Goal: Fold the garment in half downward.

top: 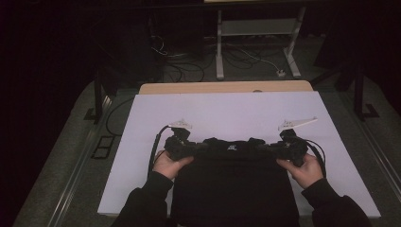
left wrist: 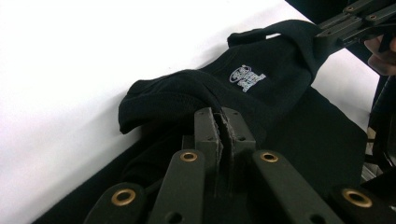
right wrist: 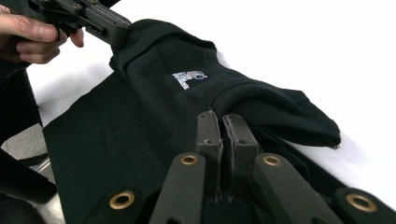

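A black garment (top: 234, 184) lies on the white sheet (top: 227, 111) at the near side of the table, its far edge lifted a little. A small white logo (left wrist: 246, 77) (right wrist: 188, 78) shows near that collar edge. My left gripper (top: 201, 145) is shut on the garment's left shoulder (left wrist: 187, 93), the fabric pinched between the jaws (left wrist: 223, 122). My right gripper (top: 262, 146) is shut on the right shoulder (right wrist: 261, 100), cloth held at the tips (right wrist: 225, 122). Each gripper view also shows the other hand's gripper farther off on the garment.
The white sheet covers a wooden table (top: 227, 87). Beyond it on the dark floor are cables (top: 189, 71) and a white table frame (top: 255, 42). A black stand (top: 97, 101) is at the left, another (top: 361, 94) at the right.
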